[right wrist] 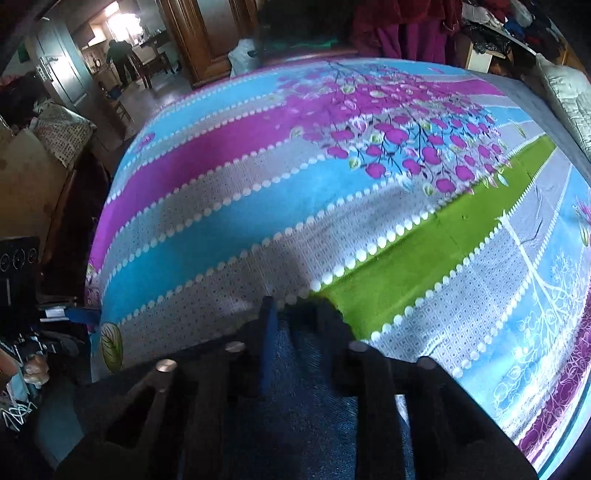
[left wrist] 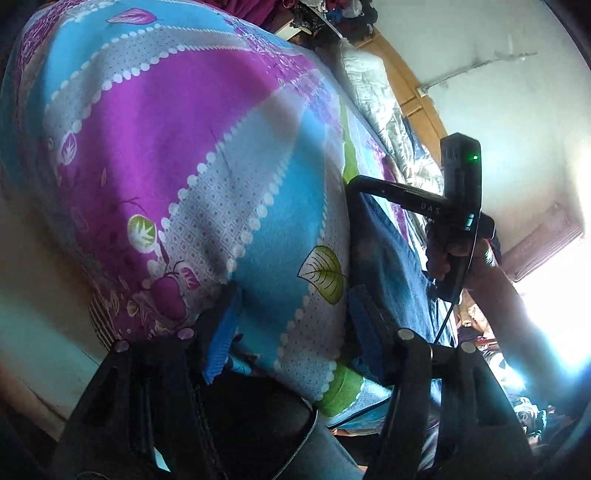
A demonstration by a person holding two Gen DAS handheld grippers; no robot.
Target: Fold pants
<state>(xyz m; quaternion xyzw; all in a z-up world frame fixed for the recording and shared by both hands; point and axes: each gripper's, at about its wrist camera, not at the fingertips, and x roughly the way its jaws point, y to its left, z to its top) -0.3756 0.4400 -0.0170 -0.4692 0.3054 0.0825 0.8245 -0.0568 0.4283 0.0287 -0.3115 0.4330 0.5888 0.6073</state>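
Pants of blue denim, pinched between the closed fingers of the right gripper, draped over the patterned bedspread. Left gripper spread apart, empty, above the bed edge. Pillow and wooden wardrobe beyond.

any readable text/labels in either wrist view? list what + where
"DAS" – pale letters on the black arm of the right gripper, seen in the left wrist view; the word runs on behind the housing and is cut off.
Round dial-like marks on a dark panel at the left edge of the right wrist view: too small to read.
Nothing legible on the bedspread or the jeans.
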